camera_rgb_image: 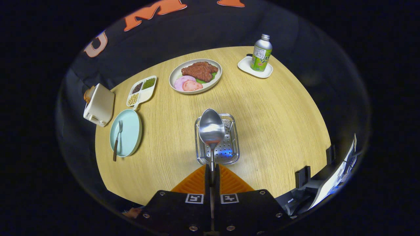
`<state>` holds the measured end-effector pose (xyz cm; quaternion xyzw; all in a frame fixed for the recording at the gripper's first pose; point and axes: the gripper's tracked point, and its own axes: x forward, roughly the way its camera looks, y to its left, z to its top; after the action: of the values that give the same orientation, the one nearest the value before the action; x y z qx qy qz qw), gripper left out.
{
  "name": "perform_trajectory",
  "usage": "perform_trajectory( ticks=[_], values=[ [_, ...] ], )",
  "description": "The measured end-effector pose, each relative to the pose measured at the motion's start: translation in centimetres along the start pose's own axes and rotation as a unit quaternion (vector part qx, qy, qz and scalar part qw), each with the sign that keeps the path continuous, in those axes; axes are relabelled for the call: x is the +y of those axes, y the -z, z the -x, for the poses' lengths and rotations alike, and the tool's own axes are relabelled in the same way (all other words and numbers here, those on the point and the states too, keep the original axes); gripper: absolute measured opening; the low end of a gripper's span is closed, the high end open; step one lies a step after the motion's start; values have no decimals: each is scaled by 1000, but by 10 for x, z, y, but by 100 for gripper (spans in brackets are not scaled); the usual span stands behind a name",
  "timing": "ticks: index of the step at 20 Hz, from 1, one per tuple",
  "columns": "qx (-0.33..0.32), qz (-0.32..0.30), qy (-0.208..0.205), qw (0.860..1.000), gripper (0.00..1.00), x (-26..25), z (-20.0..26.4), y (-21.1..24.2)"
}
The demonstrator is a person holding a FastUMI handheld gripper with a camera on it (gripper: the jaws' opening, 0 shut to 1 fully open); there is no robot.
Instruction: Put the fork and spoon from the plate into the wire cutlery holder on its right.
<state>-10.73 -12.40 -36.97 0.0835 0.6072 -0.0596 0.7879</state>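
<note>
My gripper is shut on the handle of a metal spoon, whose bowl points away from the orange fingers. The spoon hangs above the wire cutlery holder, a shiny perforated basket just ahead of the fingers on the wooden table. To the left of the holder lies a pale blue plate. A fork with a dark handle rests on that plate, its handle sticking out over the near rim.
Beyond the holder stands a plate of meat and ham slices. A divided dish of beans and a white toaster sit behind the blue plate. A green bottle stands on a white coaster, far right.
</note>
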Motion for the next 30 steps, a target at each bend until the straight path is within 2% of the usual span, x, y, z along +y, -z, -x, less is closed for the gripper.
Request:
perform_trajectory(
  ticks=[8, 13, 17, 19, 21, 24, 26, 27, 28, 29, 30],
  values=[
    [-22, -15, 12, 1000, 8, -16, 0, -16],
    [-68, -47, -12, 996, 8, -8, 11, -44],
    [-148, -55, -45, 986, 11, 10, 33, -79],
    [-221, -58, -62, 972, 15, 22, 53, -110],
    [-282, -59, -73, 955, 25, 32, 71, -135],
    [-354, -49, -55, 932, 37, 36, 90, -159],
    [-404, -32, -49, 913, 50, 48, 110, -173],
    [-426, -19, -44, 904, 63, 56, 120, -177],
    [-447, -8, -35, 894, 69, 64, 127, -181],
    [-468, 1, -18, 884, 84, 67, 135, -186],
    [-483, 8, -4, 876, 90, 69, 141, -192]
  ],
)
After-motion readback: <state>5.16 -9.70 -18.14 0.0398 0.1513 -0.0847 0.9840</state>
